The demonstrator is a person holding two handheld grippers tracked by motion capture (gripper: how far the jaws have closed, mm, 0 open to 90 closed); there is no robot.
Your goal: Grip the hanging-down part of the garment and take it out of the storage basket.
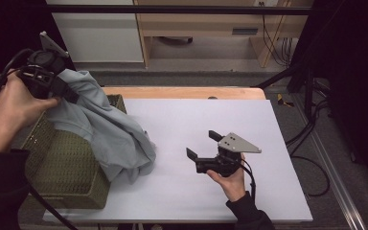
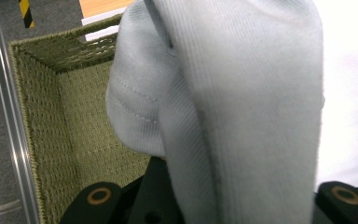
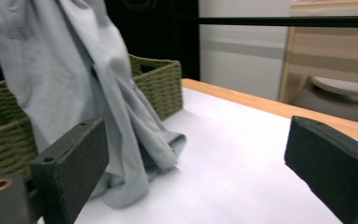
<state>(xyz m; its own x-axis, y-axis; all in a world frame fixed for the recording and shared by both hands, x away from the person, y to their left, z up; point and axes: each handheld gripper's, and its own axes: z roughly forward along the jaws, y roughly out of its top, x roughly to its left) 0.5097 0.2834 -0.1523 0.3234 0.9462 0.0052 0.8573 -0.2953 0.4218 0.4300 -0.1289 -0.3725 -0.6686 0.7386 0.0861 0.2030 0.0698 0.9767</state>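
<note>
Pale blue-grey ribbed cotton garment hangs at the left of the high view, pinched at its top in our left tool, whose jaws are clamped tight on a fold of the cloth. From that grip it drapes down over the near rim of the olive-green woven basket, and its lower hem spills out onto the white desk just beside the basket's right wall.

In the left gripper view the fabric runs straight up between the jaws, with the basket's open interior below and to the left. Our right tool, held low over the middle of the desk, has its jaws spread wide with nothing between them; they face the hanging cloth from well apart.

We judge the step in hand to be getting the garment into the basket, roughly half done, since the trailing end still lies outside. The next move likely calls for the right tool to take that loose hem off the desk and lift it over the rim, while the left lowers its end inside.
</note>
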